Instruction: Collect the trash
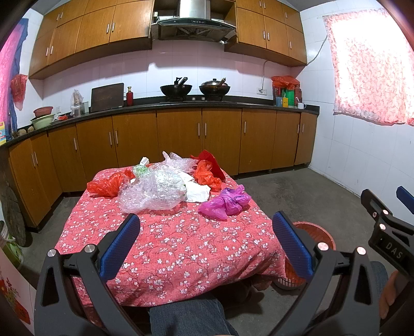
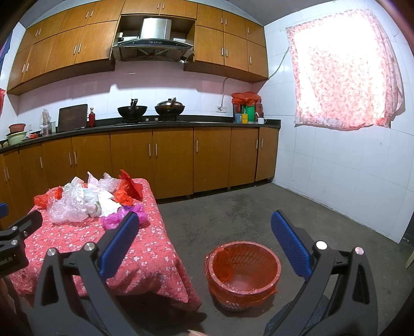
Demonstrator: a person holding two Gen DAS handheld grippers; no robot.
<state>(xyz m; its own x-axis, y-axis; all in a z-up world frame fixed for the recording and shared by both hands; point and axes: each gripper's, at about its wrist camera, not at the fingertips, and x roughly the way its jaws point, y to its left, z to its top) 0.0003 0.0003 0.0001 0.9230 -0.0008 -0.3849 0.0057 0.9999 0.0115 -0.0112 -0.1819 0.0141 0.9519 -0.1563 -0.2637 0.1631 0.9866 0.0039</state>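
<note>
Two hand-held grippers hover over a kitchen floor and a low table, both with their blue-padded jaws spread wide and nothing between them. The left gripper hangs above the near edge of the table, which is draped in a red floral cloth; a denim-clad knee shows beneath it. The right gripper hangs to the right of the table, over bare concrete floor, with the waste basket just below it. The basket, lined with a red bag, stands on the floor beside the table's near right corner.

The trash lies heaped on the far half of the table. Nearest the middle sits a purple plastic bag, towards the right edge. To its left sprawls a large wad of clear bubble wrap, touching a white sheet. An orange-red bag lies by the left edge, another red bag by the far right corner.

Beyond, wooden cabinets run along the wall, two woks on the stove under a range hood. A floral curtain covers the window at right.
</note>
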